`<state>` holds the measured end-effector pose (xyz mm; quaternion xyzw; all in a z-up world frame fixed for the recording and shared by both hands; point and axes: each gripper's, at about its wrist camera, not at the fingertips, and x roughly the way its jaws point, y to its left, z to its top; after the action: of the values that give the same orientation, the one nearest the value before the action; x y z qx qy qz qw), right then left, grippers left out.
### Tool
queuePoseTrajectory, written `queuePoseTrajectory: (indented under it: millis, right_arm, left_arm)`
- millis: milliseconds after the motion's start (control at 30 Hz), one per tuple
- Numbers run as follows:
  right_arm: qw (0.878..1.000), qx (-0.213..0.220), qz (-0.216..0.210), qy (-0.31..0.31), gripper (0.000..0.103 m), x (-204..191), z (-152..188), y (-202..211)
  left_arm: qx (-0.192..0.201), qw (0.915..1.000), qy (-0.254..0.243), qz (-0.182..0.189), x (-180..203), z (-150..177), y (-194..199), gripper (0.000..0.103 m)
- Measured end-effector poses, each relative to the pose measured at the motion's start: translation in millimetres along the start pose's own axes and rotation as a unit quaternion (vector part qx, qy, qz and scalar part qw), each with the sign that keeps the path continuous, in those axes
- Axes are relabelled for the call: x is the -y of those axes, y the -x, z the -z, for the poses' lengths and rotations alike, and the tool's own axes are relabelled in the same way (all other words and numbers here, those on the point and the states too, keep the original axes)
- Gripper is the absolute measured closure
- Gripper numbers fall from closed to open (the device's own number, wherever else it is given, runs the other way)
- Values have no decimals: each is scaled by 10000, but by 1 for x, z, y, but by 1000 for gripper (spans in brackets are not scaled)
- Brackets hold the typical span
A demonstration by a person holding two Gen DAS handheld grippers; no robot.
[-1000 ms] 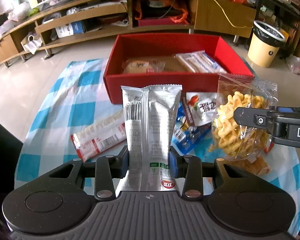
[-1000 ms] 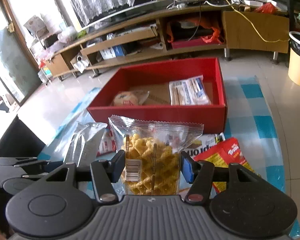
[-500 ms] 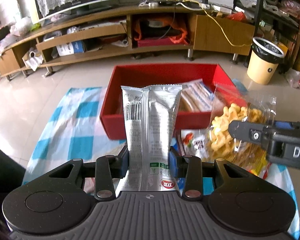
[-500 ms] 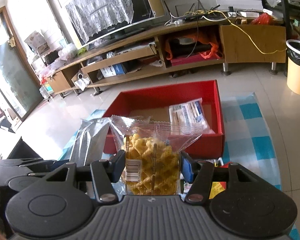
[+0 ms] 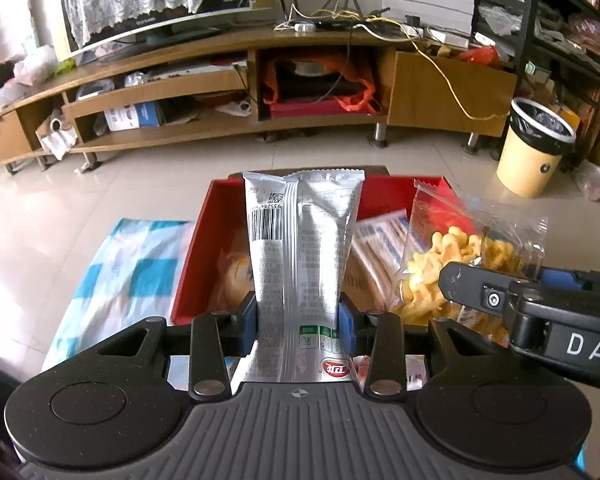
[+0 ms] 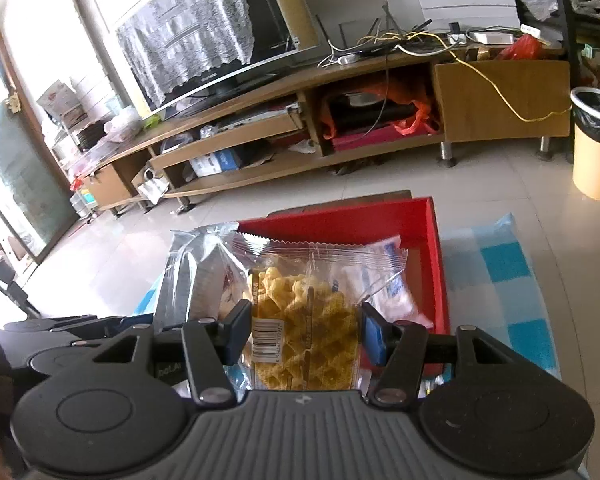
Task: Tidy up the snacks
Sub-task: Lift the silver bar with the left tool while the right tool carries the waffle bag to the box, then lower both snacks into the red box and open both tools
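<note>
**A:** What's nearest?

**B:** The left gripper has its fingers pinching the lower part of a silver foil packet. The packet stands upright, long axis vertical, crimped top edge up, barcode side facing the camera. Just to its right, the right gripper has its fingers clamped on a clear bag of yellow waffle-shaped crisps, also upright with its sealed edge on top.

**A:** Where are both snacks relative to the box?

**B:** Both are held in the air, side by side, over the near wall of the red box. The box sits on a blue-and-white checked cloth covering the counter, toward its far edge.

**A:** What does the box hold?

**B:** On its cardboard-coloured floor, a wrapped round bun-like item lies on the left, mostly hidden behind the foil packet, so I can't be sure what it is. A clear pack with blue-and-white printed sticks lies in the right half, long axis running from near to far.

**A:** And beyond?

**B:** Tiled floor, then a long wooden TV stand, with a yellow bin on the right.
</note>
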<state>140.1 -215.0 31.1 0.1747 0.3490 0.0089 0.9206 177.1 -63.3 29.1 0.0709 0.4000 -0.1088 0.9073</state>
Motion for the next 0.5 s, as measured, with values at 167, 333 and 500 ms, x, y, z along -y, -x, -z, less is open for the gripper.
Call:
queuePoseTrajectory:
  millis: [167,333,500]
  right_arm:
    - [10000,3,59,-35,50,6,-15,-19]
    - [9999,-53,109,-52,51,12,-25,-43]
    - [9998,-81,172,-67,52,21,-34,-66]
  left_arm:
    - [29,10000,44,-53,-2,-14,-19,56]
    - [84,9999,76,-125,-2,-24,-37,56]
    - [66,9998,97,-137,-1,-35,-59,56]
